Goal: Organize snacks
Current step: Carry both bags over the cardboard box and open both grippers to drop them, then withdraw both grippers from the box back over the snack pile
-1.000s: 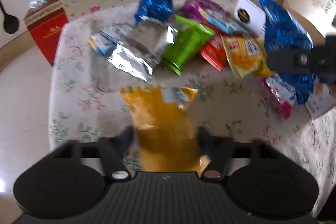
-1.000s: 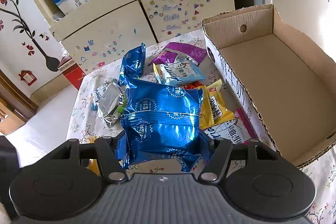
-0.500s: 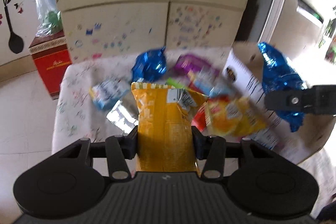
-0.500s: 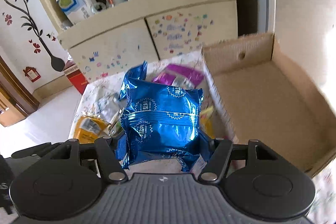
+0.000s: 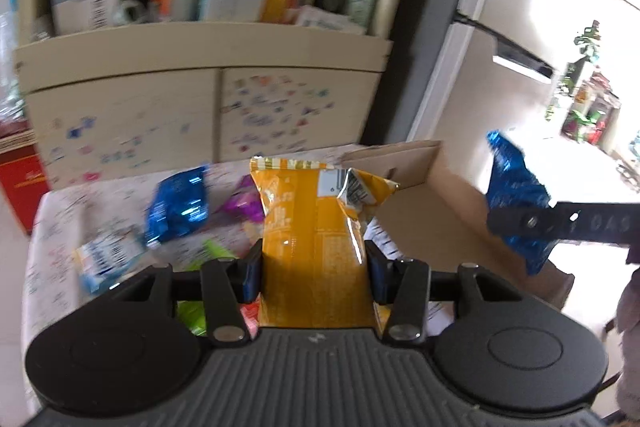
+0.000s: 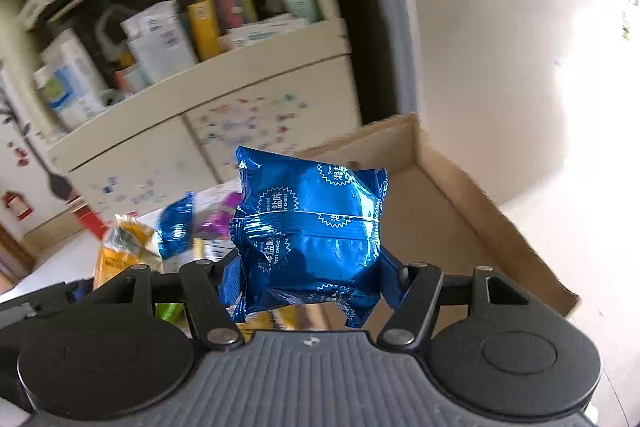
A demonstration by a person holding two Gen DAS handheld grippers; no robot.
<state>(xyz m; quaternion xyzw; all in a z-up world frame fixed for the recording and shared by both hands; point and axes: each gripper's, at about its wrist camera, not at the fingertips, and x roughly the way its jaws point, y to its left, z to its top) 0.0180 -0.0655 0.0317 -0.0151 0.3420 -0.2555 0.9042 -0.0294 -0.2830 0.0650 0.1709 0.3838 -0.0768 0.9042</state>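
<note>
My left gripper (image 5: 314, 265) is shut on a yellow snack bag (image 5: 316, 223), held upright above the table. In the right wrist view the same yellow bag (image 6: 120, 247) shows at the lower left. My right gripper (image 6: 310, 281) is shut on a shiny blue snack bag (image 6: 312, 227), which hangs in front of the open cardboard box (image 6: 440, 227). From the left wrist view, that blue bag (image 5: 516, 183) and a black finger (image 5: 532, 223) of the right gripper hover over the box (image 5: 436, 203) at the right.
Loose snacks lie on the floral tablecloth (image 5: 60, 227): a blue bag (image 5: 176, 211), a purple pack (image 5: 244, 205), a white-and-blue pack (image 5: 104, 257) and a green one (image 5: 192, 315). Behind stands a stickered cabinet (image 5: 160, 123) with cluttered shelves. A red box (image 5: 20, 175) sits at the left.
The left gripper closed on the yellow bag and lifted it off the table. Both grippers rose and tipped upward, and the right one carried the blue bag toward the box.
</note>
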